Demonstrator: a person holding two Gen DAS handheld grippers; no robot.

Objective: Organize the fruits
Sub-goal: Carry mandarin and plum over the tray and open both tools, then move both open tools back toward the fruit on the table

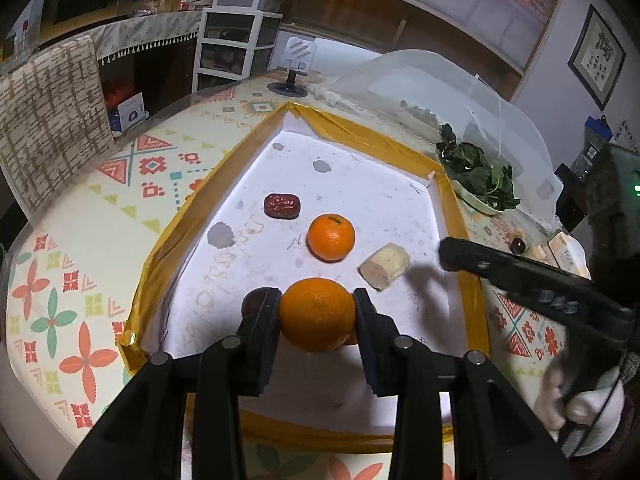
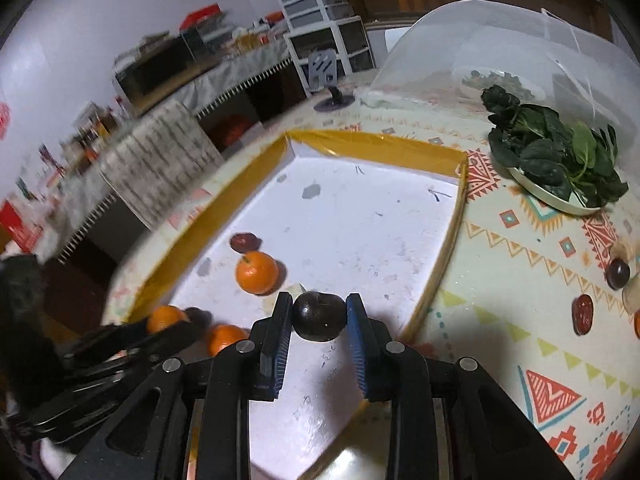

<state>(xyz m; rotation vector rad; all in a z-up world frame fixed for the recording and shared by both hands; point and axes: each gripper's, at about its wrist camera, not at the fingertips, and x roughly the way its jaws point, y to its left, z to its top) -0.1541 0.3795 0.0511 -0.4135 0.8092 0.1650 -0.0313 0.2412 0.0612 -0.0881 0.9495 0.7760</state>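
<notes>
My left gripper is shut on an orange low over the near part of the white tray; it also shows in the right wrist view. My right gripper is shut on a dark plum above the tray's near part. In the tray lie another orange, a red date, a pale banana piece and a dark fruit behind my left finger. A further orange lies near my left gripper.
The tray has yellow taped edges. On the patterned tablecloth to the right lie a plum and a red date. A plate of green leaves and a clear dome cover stand at the back right.
</notes>
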